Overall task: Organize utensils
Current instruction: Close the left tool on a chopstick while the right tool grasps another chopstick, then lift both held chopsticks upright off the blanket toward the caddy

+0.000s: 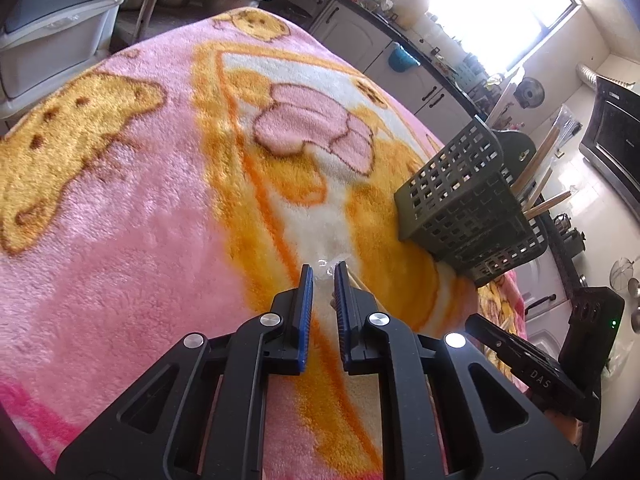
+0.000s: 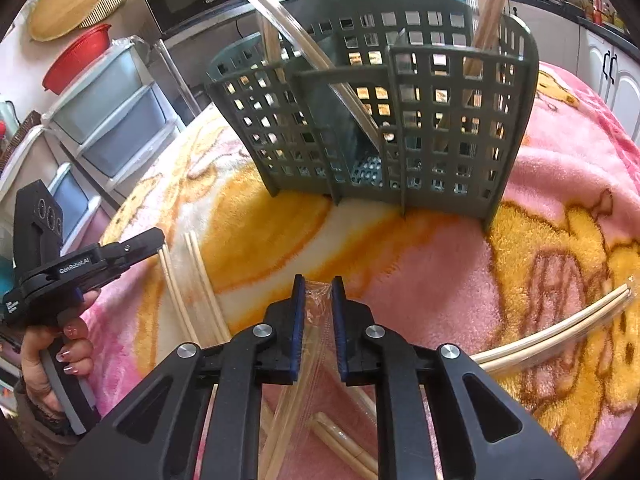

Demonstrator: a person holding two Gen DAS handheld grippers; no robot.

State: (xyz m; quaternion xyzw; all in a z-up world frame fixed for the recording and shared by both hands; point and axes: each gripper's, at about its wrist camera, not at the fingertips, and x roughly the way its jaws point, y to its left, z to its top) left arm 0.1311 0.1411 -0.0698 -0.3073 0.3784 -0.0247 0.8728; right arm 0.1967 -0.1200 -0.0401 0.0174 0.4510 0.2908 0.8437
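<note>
Clearly, your right gripper was clenched on a clear sleeve of chopsticks lying on the blanket just before the caddy, and your left gripper was pinched on a scrap of the same kind of film. That wrapper looked slick and crinkly, the sticks inside light, stiff and apt to slide, so you did better gripping across the wood than the loose film. More pairs lay near.

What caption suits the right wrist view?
Hand-held gripper pinching clear-wrapped chopsticks before a green utensil basket.
</note>
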